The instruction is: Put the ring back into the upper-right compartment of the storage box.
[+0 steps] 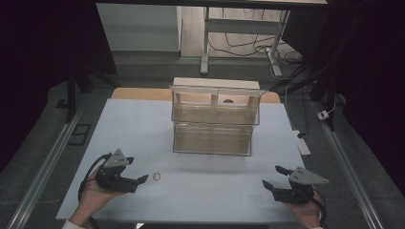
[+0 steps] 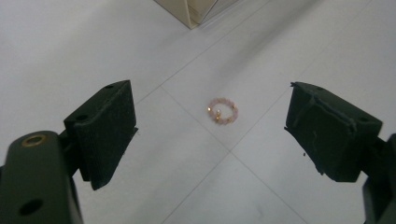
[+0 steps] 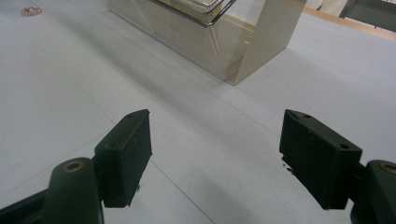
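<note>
Left hand (image 1: pixel 90 195): comes in from the bottom left of the high view, wrapped around the black body of its gripper.
Left gripper (image 1: pixel 142 179): low over the table's near left part, grey three-cornered plate on top, jaws spread wide with nothing between them; aimed toward the bracelet.
Left gripper's own view (image 2: pixel 212 135): two black padded jaws far apart, bracelet on the table ahead, in the gap between them and touching neither.
Bracelet (image 1: pixel 156 176): small closed ring of pale pink beads with a few gold-coloured beads on the near side; flat on the table, just right of the left gripper's tips, well in front of the organizer; seen close in the left gripper view (image 2: pixel 222 110), where it sits beside a crossing of thin lines on the surface.
Bracelet in the right gripper view (image 3: pixel 31 10): tiny pinkish ring at the far upper left, well apart from those jaws.
Table (image 1: pixel 210 195): pale grey-white sheet with faint grid lines, wooden edge at the far side.
Organizer (image 1: pixel 213 119): clear two-tier box, upper tier set back over the lower one, mid-table at the far side; one corner at the top of the right gripper view (image 3: pixel 224 42).
Right gripper (image 1: pixel 274 176): near right part of the table, jaws parted and empty.
Right hand (image 1: pixel 305 210): at the bottom right edge, holding that gripper.
</note>
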The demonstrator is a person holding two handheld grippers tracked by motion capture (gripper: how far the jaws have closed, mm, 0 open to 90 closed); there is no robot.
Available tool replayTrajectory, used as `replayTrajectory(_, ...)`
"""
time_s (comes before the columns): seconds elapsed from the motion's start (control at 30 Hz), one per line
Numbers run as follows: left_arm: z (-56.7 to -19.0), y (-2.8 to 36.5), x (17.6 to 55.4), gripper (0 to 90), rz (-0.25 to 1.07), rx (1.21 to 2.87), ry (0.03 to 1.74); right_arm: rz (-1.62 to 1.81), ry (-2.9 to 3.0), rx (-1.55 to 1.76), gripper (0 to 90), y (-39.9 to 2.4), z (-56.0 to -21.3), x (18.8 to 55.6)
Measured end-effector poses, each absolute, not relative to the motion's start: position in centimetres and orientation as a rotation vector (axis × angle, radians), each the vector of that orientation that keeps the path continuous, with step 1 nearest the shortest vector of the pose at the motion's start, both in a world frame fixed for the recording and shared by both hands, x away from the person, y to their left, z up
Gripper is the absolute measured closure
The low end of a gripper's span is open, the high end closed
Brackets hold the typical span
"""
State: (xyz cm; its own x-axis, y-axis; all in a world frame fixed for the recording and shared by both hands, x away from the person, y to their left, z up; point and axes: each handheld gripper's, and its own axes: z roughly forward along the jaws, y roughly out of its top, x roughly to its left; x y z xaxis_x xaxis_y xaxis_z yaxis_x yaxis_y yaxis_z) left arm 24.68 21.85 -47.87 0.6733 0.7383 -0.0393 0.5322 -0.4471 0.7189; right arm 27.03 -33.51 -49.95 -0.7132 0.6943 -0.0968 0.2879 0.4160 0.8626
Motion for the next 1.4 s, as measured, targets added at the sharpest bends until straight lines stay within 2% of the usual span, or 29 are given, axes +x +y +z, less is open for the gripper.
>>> replayTrajectory(0.67, -46.9, 19.3, 28.4, 18.4, 0.277, 2.326, 0.935, 1.216, 2.24, 0.836, 25.1, -33.4, -50.0, 26.9)
replayTrajectory(1.4, -48.9, 18.6, 31.5, 23.4, 0.192, 2.461, 0.974, 1.198, 2.257, 0.838, 25.8, -33.3, -50.3, 27.0)
